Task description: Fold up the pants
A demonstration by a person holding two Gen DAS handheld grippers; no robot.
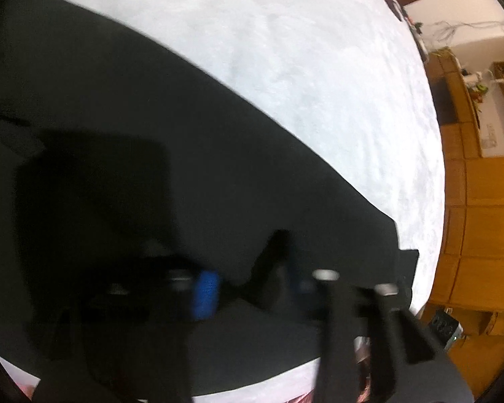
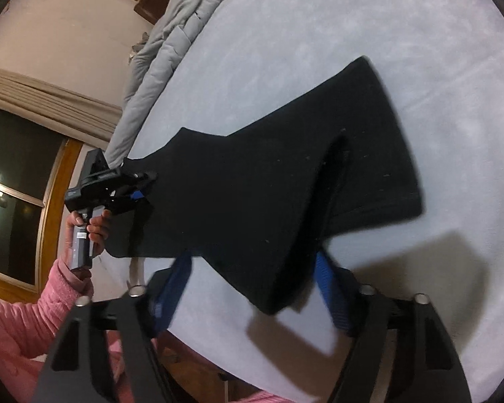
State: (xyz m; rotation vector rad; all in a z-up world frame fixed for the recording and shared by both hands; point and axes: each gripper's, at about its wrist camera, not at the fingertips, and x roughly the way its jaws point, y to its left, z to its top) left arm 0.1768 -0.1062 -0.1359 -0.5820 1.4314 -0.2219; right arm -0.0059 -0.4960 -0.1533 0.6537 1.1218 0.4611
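The black pants [image 2: 252, 184] lie on a white bed sheet [image 2: 352, 33], and one end points up and to the right. My right gripper [image 2: 252, 288] is open, its blue pads [image 2: 174, 288] standing wide on either side of the pants' near corner. At the left edge of the pants, a hand [image 2: 94, 228] holds my left gripper [image 2: 144, 184]. In the blurred left wrist view the pants [image 1: 151, 134] fill the lower left. There my left gripper [image 1: 252, 285] pinches a raised ridge of black cloth between its fingers [image 1: 204, 294].
A grey quilt [image 2: 171, 50] is bunched along the bed's far edge. A dark window [image 2: 16, 184] with a wooden frame is on the left. A pink sleeve [image 2: 16, 319] reaches in at the lower left. Wooden furniture [image 1: 480, 218] stands past the bed's right edge.
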